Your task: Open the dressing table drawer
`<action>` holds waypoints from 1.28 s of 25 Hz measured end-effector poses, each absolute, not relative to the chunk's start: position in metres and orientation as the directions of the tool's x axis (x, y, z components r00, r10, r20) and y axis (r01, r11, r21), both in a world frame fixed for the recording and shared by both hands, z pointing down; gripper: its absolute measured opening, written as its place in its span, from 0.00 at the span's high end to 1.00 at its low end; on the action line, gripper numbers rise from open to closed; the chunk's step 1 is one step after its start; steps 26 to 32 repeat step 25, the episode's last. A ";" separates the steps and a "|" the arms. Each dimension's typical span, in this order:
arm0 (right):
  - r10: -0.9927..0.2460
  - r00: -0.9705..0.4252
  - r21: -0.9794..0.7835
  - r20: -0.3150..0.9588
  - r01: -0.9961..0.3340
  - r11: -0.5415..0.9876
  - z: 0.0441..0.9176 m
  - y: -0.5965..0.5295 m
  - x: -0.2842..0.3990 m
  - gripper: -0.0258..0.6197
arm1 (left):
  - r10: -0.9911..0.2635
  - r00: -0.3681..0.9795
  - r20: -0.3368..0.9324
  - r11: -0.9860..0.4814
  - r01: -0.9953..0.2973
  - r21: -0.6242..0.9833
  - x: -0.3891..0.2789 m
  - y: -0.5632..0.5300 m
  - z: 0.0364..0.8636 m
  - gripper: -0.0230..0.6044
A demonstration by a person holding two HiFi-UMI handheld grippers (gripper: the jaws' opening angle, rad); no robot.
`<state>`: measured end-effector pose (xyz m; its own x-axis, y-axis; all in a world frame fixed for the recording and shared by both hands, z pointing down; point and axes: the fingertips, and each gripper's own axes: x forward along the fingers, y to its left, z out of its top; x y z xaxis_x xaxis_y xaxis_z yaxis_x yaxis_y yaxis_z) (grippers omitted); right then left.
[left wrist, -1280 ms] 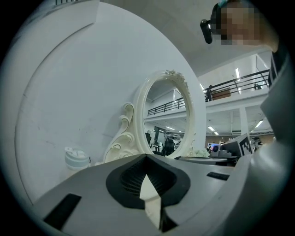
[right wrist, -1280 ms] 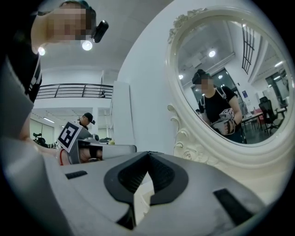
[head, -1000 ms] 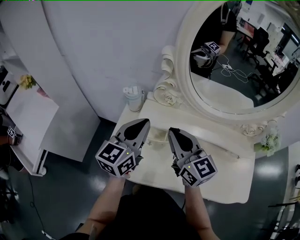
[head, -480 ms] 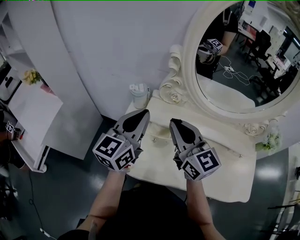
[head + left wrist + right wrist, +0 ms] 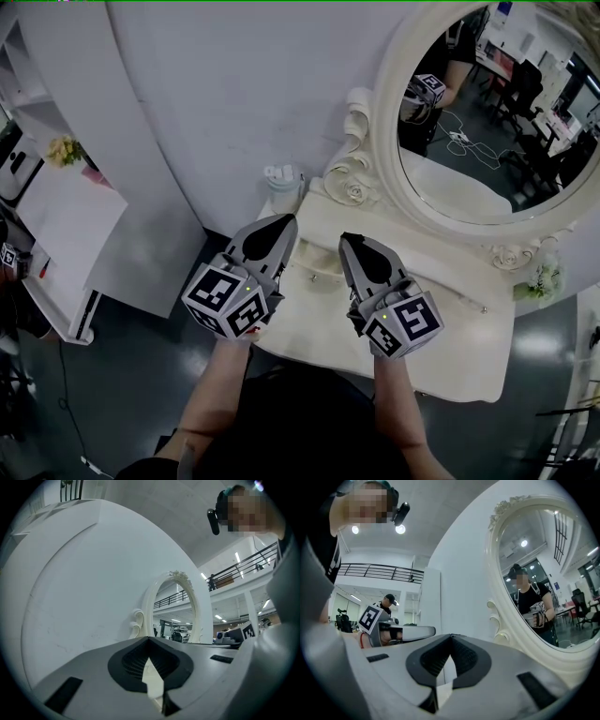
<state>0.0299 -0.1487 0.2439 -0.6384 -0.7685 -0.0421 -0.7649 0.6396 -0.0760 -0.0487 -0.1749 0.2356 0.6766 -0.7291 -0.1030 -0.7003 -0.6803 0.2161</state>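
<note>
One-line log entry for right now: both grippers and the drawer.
left gripper: shut, empty | right gripper: shut, empty | both over cream-white carved dressing table top | drawer: not in view

- Cup (image 5: 282, 187): white, at back-left corner of table (image 5: 469, 347), right by the wall.
- Flowers (image 5: 536, 279): small white-green bunch at table's right end, under the mirror frame.
- Mirror (image 5: 487, 122): oval, reflects chairs + cables on a floor.
- Shelf (image 5: 66, 225): white, on your left, w/ yellow posy (image 5: 58, 150) at its far end.
- Floor (image 5: 122, 394): dark, glossy.
- Bkgd, right gripper view: person in cap (image 5: 388, 603), railing (image 5: 379, 571) above.
</note>
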 end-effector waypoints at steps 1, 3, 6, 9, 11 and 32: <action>-0.768 -0.639 -0.075 -0.041 -0.765 0.640 0.244 -0.149 0.030 0.96 | -0.728 0.677 -0.103 -0.681 -0.699 0.219 -0.049 -0.175 0.236 0.96; -0.769 -0.639 -0.075 -0.039 -0.765 0.640 0.245 -0.148 0.029 0.96 | -0.726 0.680 -0.104 -0.684 -0.695 0.221 -0.049 -0.175 0.236 0.96; -0.771 -0.635 -0.076 -0.037 -0.768 0.636 0.246 -0.149 0.029 0.96 | -0.720 0.686 -0.104 -0.689 -0.690 0.224 -0.048 -0.176 0.237 0.96; -0.772 -0.635 -0.079 -0.032 -0.768 0.635 0.249 -0.150 0.029 0.96 | -0.717 0.690 -0.100 -0.691 -0.686 0.228 -0.049 -0.177 0.239 0.96; -0.771 -0.636 -0.080 -0.026 -0.768 0.636 0.251 -0.151 0.028 0.96 | -0.716 0.691 -0.098 -0.692 -0.684 0.232 -0.049 -0.179 0.241 0.96; -0.768 -0.640 -0.093 -0.005 -0.765 0.638 0.261 -0.164 0.029 0.96 | -0.700 0.709 -0.079 -0.703 -0.666 0.251 -0.046 -0.193 0.249 0.96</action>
